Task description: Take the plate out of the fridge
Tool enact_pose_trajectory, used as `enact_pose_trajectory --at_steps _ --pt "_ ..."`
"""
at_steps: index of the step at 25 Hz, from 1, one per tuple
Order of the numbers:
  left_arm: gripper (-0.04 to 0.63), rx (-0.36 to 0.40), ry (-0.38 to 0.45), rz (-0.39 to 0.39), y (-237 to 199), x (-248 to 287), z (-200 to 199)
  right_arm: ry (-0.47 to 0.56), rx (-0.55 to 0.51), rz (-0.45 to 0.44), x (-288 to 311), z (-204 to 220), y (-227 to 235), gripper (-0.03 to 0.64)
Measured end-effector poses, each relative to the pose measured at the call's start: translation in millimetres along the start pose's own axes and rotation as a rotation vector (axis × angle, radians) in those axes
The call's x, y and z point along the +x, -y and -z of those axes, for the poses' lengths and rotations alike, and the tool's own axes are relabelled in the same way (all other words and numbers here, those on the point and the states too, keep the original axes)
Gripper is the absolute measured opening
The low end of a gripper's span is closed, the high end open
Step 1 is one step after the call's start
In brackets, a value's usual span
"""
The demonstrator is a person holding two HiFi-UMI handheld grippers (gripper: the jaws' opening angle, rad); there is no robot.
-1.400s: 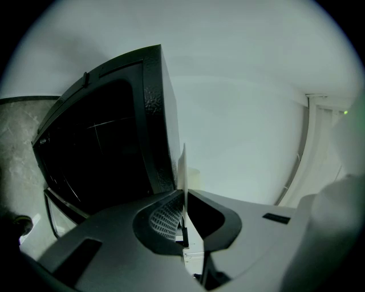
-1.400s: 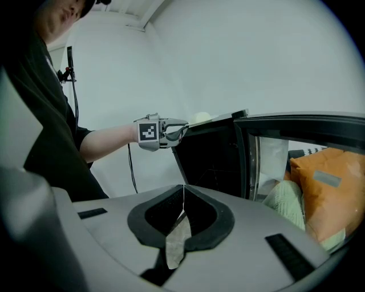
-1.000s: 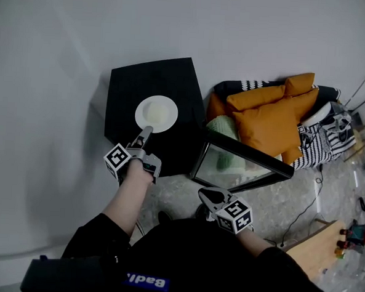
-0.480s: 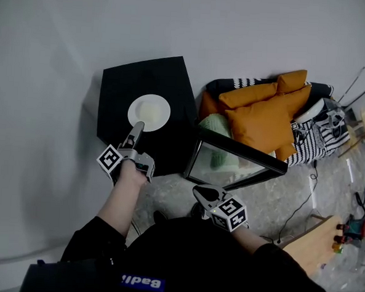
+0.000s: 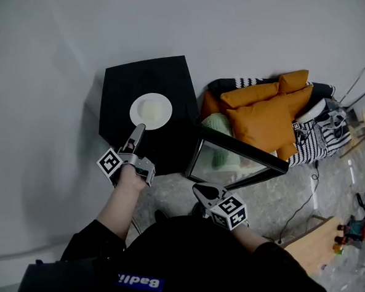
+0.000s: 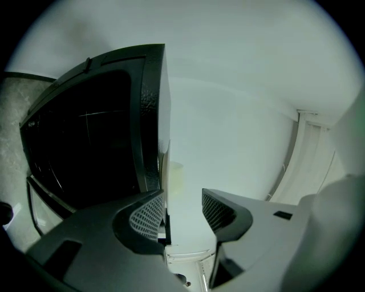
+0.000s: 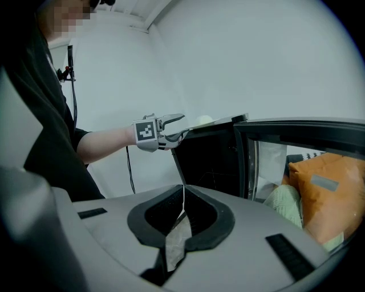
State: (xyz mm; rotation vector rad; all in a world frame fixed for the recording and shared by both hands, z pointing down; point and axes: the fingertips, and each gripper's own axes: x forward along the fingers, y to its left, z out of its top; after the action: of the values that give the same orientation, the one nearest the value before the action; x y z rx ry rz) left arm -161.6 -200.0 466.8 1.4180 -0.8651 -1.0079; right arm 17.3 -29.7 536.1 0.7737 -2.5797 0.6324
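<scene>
Round white plate [image 5: 151,111] flat on black fridge [image 5: 137,78] top, rim at left gripper [image 5: 139,129] tips; jaws just opening, pads off it. Right gripper [image 5: 203,190] closed, empty.

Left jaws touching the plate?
Cannot tell. Left gripper: jaws have just been opening and stand apart, plate rim seemingly between them. Left gripper view shows the rim hard beside one jaw, no plain gap or contact; head view only overlaps them.

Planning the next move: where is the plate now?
Head view, left of centre: the plate sits atop the black fridge, with the fridge's open door down to its right.
</scene>
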Motion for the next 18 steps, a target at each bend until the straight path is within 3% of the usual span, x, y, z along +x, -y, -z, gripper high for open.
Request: enact_pose_trajectory --at_steps 6,10,14,18 --pt "0.190 0.078 -0.100 -0.030 -1 -31 34 0.007 -0.009 -0.017 3 -2 -4 0.012" --pt "0.190 0.216 -0.190 -0.027 9 -43 53 0.006 -0.020 -0.034 8 -4 -7 0.012" --pt "0.190 0.432 -0.247 -0.043 21 -58 67 0.014 -0.038 -0.048 7 -5 -10 0.012" --pt "0.189 0.813 -0.336 -0.009 35 -71 86 0.039 -0.043 -0.067 9 -17 -14 0.012"
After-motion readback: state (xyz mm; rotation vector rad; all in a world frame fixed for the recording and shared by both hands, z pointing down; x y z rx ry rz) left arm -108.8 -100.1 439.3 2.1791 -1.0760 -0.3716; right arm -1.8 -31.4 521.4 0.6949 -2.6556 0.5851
